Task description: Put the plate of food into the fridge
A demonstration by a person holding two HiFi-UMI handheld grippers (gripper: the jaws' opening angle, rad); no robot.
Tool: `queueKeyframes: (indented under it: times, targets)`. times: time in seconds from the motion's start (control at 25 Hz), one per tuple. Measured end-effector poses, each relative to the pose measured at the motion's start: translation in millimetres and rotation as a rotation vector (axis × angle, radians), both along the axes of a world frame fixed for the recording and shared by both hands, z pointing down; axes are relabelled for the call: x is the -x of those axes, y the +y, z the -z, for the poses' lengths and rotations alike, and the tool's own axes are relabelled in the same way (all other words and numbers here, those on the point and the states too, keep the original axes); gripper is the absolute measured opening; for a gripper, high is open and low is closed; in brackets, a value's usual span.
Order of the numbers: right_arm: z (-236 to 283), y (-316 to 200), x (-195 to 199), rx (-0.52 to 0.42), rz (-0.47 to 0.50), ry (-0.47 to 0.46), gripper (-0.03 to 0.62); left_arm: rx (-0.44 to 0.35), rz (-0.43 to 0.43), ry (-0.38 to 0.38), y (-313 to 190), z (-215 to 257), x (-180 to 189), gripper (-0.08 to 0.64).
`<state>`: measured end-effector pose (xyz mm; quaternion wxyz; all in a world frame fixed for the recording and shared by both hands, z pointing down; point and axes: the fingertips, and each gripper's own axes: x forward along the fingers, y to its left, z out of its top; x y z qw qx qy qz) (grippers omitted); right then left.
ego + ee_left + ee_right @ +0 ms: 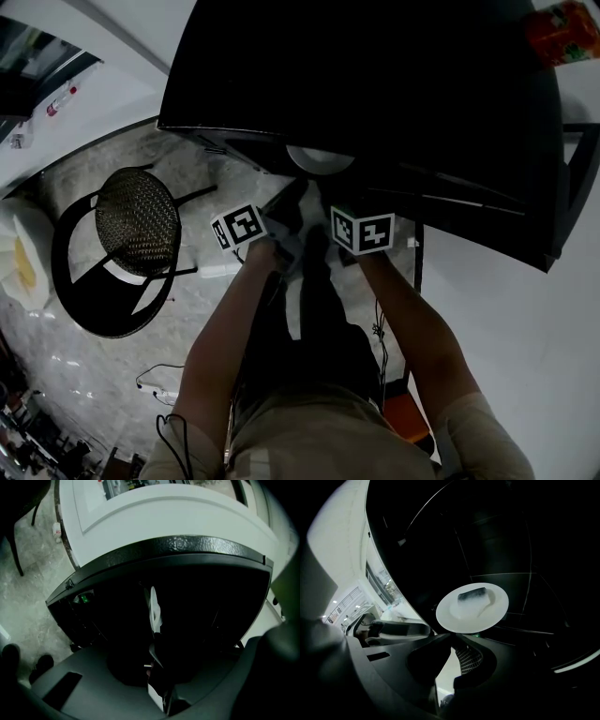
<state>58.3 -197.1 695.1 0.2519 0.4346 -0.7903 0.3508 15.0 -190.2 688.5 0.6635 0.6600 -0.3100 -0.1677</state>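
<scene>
Arms reach forward together, right tongs pinching plate rim, left tongs closed.

The grey marbled floor is carrying a black chair with a woven seat, standing at its left side. A thin cable is lying loose nearby. Inside the dark fridge, a shelf is showing beneath the white plate bearing food. Whether the plate is touching the shelf cannot be determined.

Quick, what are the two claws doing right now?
Left claw: closed, nothing seen in it.
Right claw: closed on the plate at its rim.
</scene>
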Motion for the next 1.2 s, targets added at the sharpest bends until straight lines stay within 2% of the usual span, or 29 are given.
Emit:
queueKeyframes:
  times: [0.8,1.2]
  targets:
    - [-2,-31,2,-0.013,0.017,0.026,0.041,0.009,-0.081,-0.046,35,-11,12,0.023]
    - [0,-36,9,-0.009,0.025,-0.007,0.041,0.009,-0.092,-0.047,40,-13,15,0.023]
